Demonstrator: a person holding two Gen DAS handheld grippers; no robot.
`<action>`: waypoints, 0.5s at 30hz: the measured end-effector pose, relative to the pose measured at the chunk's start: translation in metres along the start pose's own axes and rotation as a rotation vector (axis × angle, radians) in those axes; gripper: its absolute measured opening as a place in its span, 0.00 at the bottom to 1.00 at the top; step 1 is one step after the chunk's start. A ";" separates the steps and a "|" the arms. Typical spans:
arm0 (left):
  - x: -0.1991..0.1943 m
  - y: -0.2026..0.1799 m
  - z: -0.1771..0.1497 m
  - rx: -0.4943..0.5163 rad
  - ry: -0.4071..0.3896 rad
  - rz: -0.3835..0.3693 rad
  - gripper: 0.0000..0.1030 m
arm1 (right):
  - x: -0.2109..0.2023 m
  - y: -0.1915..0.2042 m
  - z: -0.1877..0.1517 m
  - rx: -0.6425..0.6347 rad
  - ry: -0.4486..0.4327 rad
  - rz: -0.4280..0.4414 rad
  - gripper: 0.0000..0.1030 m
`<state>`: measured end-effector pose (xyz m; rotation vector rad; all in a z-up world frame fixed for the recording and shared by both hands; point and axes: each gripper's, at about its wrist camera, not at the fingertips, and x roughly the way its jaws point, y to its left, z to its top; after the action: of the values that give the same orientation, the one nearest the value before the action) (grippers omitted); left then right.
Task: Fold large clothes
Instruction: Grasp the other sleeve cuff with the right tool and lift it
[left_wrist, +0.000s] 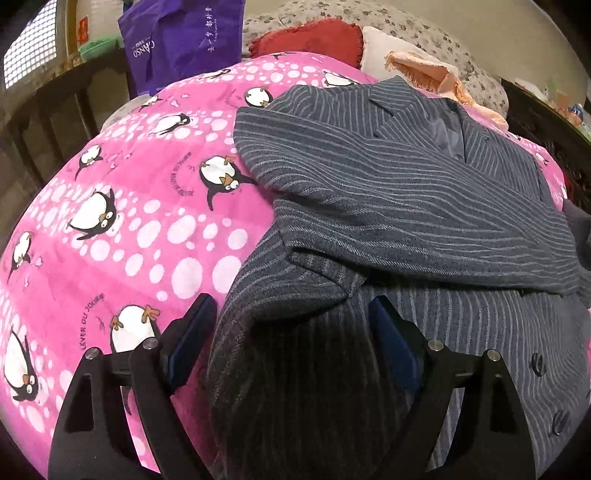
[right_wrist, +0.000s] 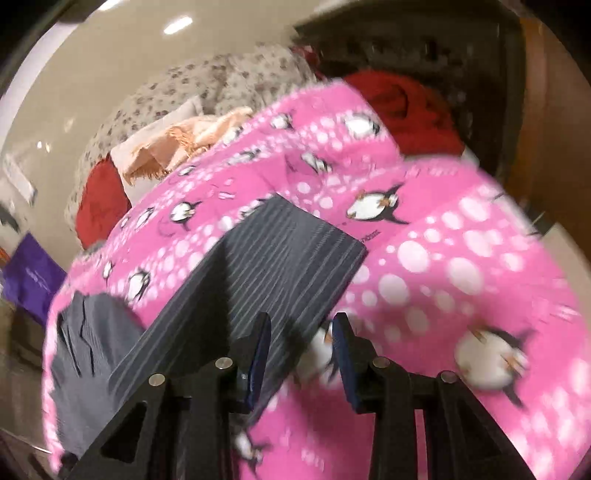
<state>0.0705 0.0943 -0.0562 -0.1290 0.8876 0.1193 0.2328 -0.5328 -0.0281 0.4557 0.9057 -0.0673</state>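
Note:
A grey pinstriped jacket lies on a pink penguin blanket, one sleeve folded across its chest. My left gripper stands open, pointing down over the jacket's near left edge, with a hump of the cloth between its fingers. The right wrist view is blurred by motion. In it a flat striped sleeve runs out from under the left finger across the blanket. My right gripper is open, and blanket shows in the gap. The jacket's body lies at lower left.
A purple bag stands at the bed's far left. A red cushion, a peach fringed cloth and flowered bedding lie at the head. Dark wooden furniture is at the left. A red cloth lies beyond the blanket.

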 end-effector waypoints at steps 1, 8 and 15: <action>-0.001 0.000 0.000 -0.002 0.000 0.000 0.83 | 0.011 -0.002 0.003 0.002 0.012 0.004 0.32; 0.001 0.003 0.001 -0.009 0.002 0.004 0.85 | 0.029 -0.013 0.018 0.044 -0.099 0.104 0.28; 0.002 0.003 0.002 -0.007 0.003 0.005 0.85 | -0.025 -0.007 0.025 -0.016 -0.192 0.070 0.05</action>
<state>0.0731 0.0978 -0.0564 -0.1335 0.8908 0.1268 0.2336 -0.5527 0.0020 0.4574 0.7006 -0.0393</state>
